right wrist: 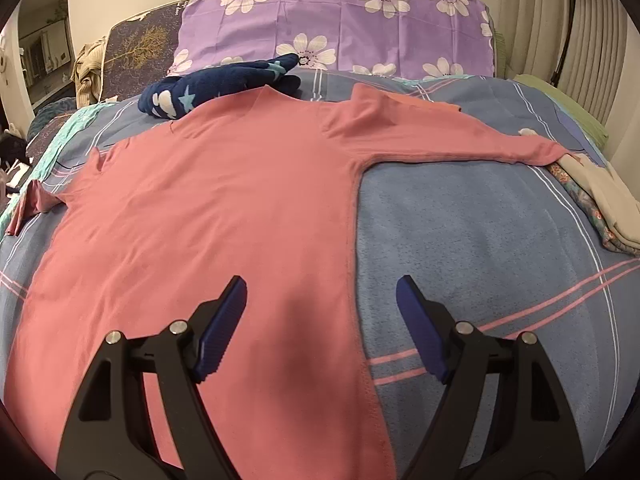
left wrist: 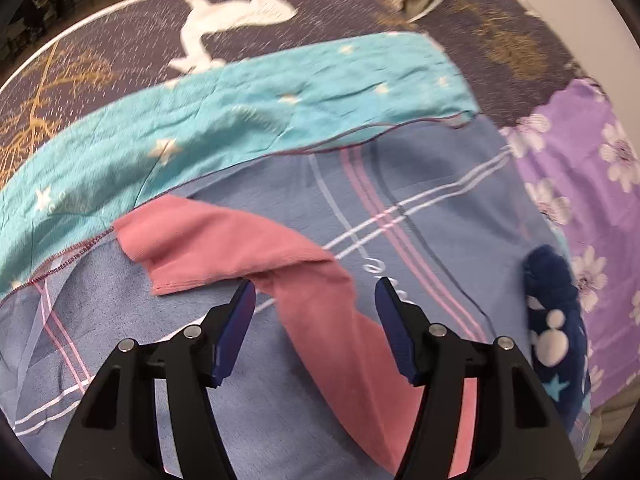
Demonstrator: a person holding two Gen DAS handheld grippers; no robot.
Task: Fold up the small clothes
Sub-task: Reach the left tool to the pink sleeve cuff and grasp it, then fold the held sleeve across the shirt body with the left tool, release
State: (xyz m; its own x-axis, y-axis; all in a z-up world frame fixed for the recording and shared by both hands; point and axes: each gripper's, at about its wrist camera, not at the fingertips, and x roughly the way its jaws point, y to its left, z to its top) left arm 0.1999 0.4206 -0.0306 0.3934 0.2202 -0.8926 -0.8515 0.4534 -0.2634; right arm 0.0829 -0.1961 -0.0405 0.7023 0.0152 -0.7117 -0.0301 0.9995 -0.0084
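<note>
- Left wrist view shows our left gripper [left wrist: 315, 286] standing open over the pink sleeve [left wrist: 224, 248], with nothing pinched; the sleeve runs up between the jaws and its cuff end is doubled over, hem showing.
- Right wrist view shows our right gripper [right wrist: 320, 292] open too and holding nothing, poised above the lower body of the pink shirt [right wrist: 208, 208], near its side seam.
- We judge the step in hand to be straightening the sleeves before the first fold. To do it well, we would take the doubled cuff at its hem, draw it outward until the sleeve lies level, and let go only once the cloth is flat.
- We should pinch one layer only, not the blue checked bedspread [right wrist: 480, 240] underneath.
- Our shirt lies spread on the bedspread, neck toward the purple flowered pillow [right wrist: 340, 12]. It is long-sleeved, soft and thin, mostly smooth, with faint creases.
- One sleeve reaches out to a folded pile [right wrist: 600, 200] at the bed's edge and touches it; the other is crumpled at its end.
- A dark blue fleece item [right wrist: 216, 84] sits by the shirt's shoulder, so our fold should keep clear of it.
</note>
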